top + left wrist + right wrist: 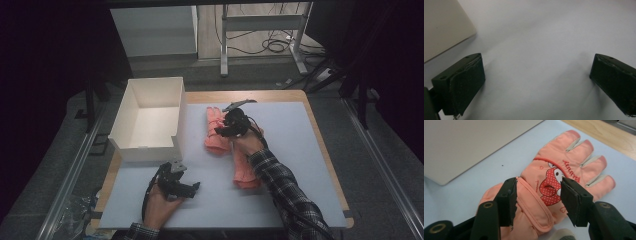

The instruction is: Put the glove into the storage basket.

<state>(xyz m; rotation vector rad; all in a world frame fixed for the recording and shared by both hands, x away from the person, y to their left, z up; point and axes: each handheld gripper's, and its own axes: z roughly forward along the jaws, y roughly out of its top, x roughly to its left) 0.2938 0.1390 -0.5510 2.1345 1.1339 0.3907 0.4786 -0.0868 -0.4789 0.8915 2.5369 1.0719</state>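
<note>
Two orange-pink gloves lie on the pale mat (295,150). One glove (215,135) (571,155) lies flat with its fingers pointing away from me and a cartoon patch on its back. The other glove (244,172) lies nearer, partly under the right forearm. My right gripper (227,131) (537,183) hovers over the first glove's wrist strap, jaws apart on either side of the patch and pads not pressing. My left gripper (191,188) (537,58) rests low over bare mat near the front edge, jaws wide with nothing between them.
An open white box (145,150) (469,142) (444,25) stands at the table's left, close to the first glove and just beyond the left gripper. The wooden table edge (322,150) frames the mat. Metal rails and cables lie on the floor around.
</note>
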